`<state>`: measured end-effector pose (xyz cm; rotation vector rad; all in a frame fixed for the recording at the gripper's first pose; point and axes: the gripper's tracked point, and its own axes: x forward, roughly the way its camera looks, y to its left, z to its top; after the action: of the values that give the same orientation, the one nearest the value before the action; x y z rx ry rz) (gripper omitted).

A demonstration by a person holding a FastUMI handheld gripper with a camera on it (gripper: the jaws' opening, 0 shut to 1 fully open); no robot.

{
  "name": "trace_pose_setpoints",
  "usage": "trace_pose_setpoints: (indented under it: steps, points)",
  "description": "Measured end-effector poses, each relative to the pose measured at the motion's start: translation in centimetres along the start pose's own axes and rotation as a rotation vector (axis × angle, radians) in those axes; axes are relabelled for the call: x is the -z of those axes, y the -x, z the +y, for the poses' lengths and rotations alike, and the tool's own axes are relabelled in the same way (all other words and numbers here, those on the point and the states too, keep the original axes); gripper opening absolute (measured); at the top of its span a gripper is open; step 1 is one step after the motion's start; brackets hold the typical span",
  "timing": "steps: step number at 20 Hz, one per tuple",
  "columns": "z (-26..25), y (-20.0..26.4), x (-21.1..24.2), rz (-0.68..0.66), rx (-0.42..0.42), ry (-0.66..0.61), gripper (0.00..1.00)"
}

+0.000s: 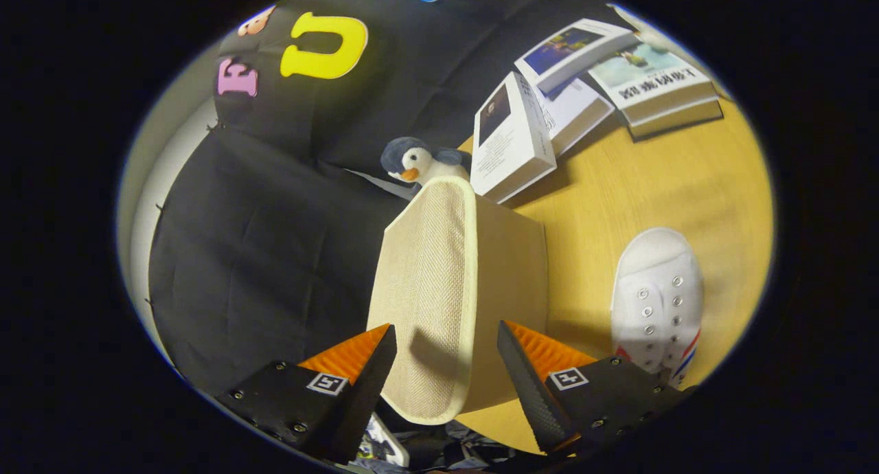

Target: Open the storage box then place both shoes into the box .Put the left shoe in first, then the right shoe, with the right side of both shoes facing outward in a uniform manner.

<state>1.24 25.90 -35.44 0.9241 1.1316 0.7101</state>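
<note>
Gripper (pixel 446 354) fingers spread, straddling the raised woven lid (pixel 429 295) of the storage box (pixel 511 268) without pressing it. Lid's long axis runs away from the fingers toward a plush penguin (pixel 415 163). White shoe (pixel 656 302) on table (pixel 687 185), beside the box, toe pointing toward the books (pixel 584 96).

Beige woven storage box (pixel 439 288); white shoe (pixel 656 302) with red and blue stripes at the box's three o'clock; yellow wood-grain surface (pixel 687 192); grey-white penguin (pixel 415 163), orange beak.
</note>
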Motion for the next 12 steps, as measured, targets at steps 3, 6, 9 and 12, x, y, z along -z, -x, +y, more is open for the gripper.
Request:
trace_pose_setpoints:
  steps: [3, 6, 9, 12]
  points:
    - [0.5, -0.4, 0.4, 0.02, -0.035, -0.066, 0.85]
    - [0.9, -0.3, 0.1, 0.011, -0.029, -0.036, 0.61]
    - [1.8, 0.4, -0.4, 0.024, -0.02, -0.049, 0.11]
    - [4.2, 1.0, -0.3, 0.049, -0.055, 0.003, 0.03]
